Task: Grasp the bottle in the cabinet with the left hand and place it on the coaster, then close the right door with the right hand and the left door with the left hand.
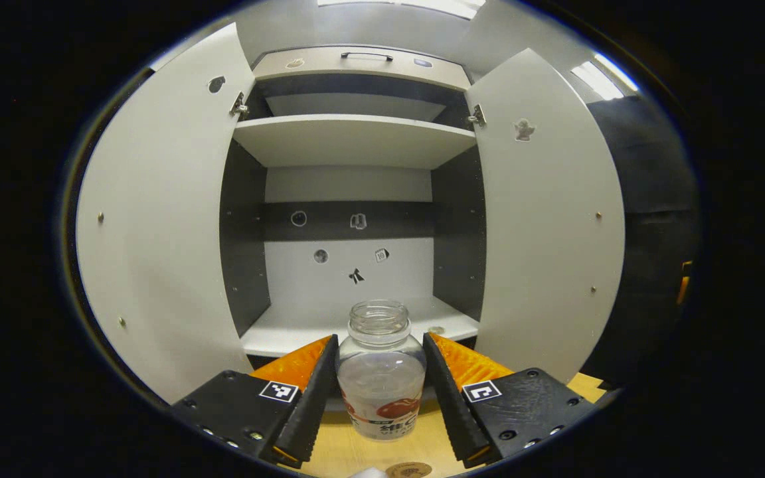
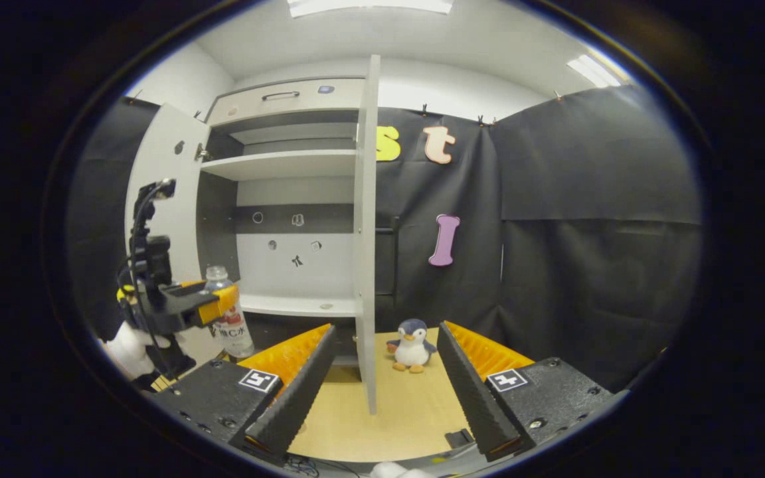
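Note:
A clear, uncapped bottle (image 1: pixel 380 382) with a red label stands upright between the fingers of my left gripper (image 1: pixel 380 340), which is shut on its sides. It is out in front of the cabinet (image 1: pixel 349 139), over the wooden table. A round brown coaster (image 1: pixel 409 470) lies just below it at the near edge. Both cabinet doors stand open: the left door (image 1: pixel 157 219) and the right door (image 1: pixel 548 219). In the right gripper view my right gripper (image 2: pixel 386 332) is open, with the right door's edge (image 2: pixel 366 232) straight ahead between its fingers. The left gripper (image 2: pixel 176 302) with the bottle (image 2: pixel 231 322) shows at the left.
A small penguin toy (image 2: pixel 412 345) sits on the wooden table (image 2: pixel 409 411) just right of the right door. A drawer with a handle (image 1: pixel 366 56) tops the cabinet. The lower shelf (image 1: pixel 289 328) is bare. Black cloth (image 2: pixel 588 252) walls the right side.

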`<control>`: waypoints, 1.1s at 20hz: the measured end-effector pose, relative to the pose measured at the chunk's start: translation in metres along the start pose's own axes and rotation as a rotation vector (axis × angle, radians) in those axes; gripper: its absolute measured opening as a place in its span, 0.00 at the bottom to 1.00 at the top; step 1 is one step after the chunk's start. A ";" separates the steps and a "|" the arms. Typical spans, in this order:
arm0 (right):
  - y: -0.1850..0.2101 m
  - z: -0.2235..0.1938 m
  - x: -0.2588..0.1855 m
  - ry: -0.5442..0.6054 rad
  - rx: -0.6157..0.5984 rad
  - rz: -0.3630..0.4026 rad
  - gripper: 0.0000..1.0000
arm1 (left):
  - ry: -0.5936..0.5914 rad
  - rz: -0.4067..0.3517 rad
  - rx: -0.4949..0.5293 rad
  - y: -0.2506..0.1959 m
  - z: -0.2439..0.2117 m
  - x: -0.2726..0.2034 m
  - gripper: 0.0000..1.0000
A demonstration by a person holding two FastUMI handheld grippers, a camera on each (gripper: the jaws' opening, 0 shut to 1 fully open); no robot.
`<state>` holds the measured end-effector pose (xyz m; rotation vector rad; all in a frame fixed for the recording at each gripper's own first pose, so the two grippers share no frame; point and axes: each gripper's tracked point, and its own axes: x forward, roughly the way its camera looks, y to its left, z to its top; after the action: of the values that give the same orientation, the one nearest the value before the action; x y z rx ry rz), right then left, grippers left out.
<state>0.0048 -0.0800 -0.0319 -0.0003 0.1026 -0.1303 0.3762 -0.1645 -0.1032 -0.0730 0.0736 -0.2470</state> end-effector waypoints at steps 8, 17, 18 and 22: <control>-0.021 -0.003 -0.003 0.009 -0.032 -0.008 0.99 | 0.044 -0.052 -0.096 -0.018 -0.103 -0.037 0.78; -0.045 -0.018 0.002 0.058 -0.066 -0.011 0.99 | 0.149 -0.023 -0.139 -0.029 -0.195 -0.038 0.75; -0.048 -0.020 0.003 0.063 -0.070 -0.012 0.99 | 0.158 -0.017 -0.129 -0.029 -0.203 -0.036 0.75; -0.061 -0.029 0.010 0.094 -0.091 -0.021 0.99 | 0.186 -0.007 -0.125 -0.034 -0.235 -0.028 0.75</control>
<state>0.0040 -0.1415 -0.0617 -0.0860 0.2024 -0.1466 0.3221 -0.2058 -0.3320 -0.1741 0.2743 -0.2552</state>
